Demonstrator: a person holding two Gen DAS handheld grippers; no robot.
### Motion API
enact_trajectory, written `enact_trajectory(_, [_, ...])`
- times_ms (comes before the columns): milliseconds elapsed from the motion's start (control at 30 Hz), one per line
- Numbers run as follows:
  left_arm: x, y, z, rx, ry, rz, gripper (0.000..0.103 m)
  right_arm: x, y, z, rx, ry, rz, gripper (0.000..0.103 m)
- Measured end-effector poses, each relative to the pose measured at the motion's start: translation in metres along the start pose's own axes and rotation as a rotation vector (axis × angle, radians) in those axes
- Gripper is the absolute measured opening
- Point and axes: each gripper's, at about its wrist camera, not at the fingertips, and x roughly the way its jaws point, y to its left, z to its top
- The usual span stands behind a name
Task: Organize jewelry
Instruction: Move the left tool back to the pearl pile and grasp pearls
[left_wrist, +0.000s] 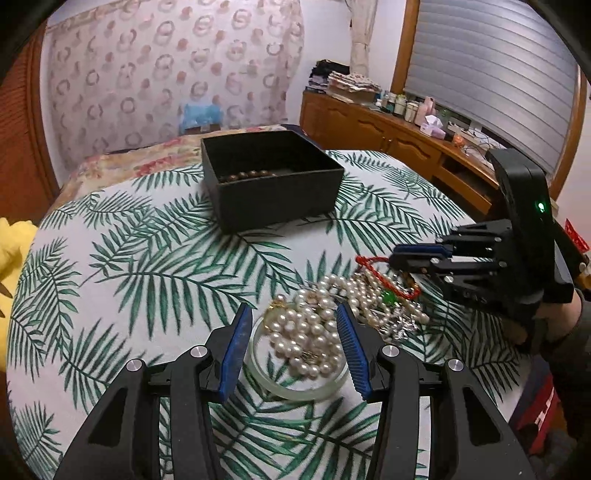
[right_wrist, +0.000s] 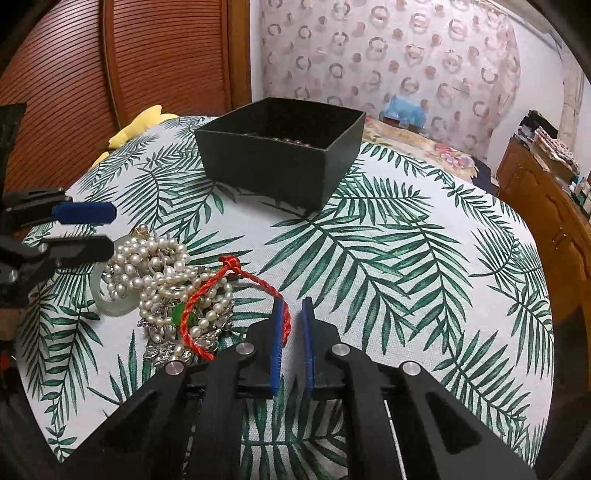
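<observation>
A pile of jewelry lies on a leaf-print cloth: pearl strands (left_wrist: 314, 332) (right_wrist: 155, 266), a pale jade bangle (left_wrist: 295, 384) (right_wrist: 110, 302), a red braided cord (left_wrist: 388, 280) (right_wrist: 221, 291) and silver chains (right_wrist: 173, 343). A black box (left_wrist: 269, 184) (right_wrist: 284, 158) behind holds brown beads (left_wrist: 243, 175). My left gripper (left_wrist: 293, 347) is open, its fingers on either side of the bangle and pearls. My right gripper (right_wrist: 293, 332) is nearly closed, with the red cord's loop between its fingers; whether they pinch it is unclear.
The round table's cloth (right_wrist: 406, 258) runs to edges all around. A yellow soft item (right_wrist: 140, 125) lies at the far left edge. A wooden cabinet (left_wrist: 388, 133) with bottles stands at the right, with a patterned curtain (left_wrist: 166, 74) behind.
</observation>
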Motion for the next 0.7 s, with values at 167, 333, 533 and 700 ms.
enact_trajectory(167, [0.003,-0.008,-0.004,0.016,0.014,0.005,0.036,-0.001,0.001,-0.001,0.001,-0.001,-0.007,0.009])
enact_trajectory(333, [0.01,-0.009,-0.003,0.021,0.029,0.02,0.025,-0.001,0.002,0.0,-0.006,0.0,-0.016,0.009])
enact_trajectory(533, [0.016,-0.016,-0.007,0.055,0.048,0.046,0.025,-0.002,0.003,0.0,-0.013,0.0,-0.024,0.009])
enact_trajectory(700, [0.016,-0.014,-0.007,0.047,0.045,0.042,0.021,-0.001,0.003,0.0,-0.013,0.0,-0.025,0.009])
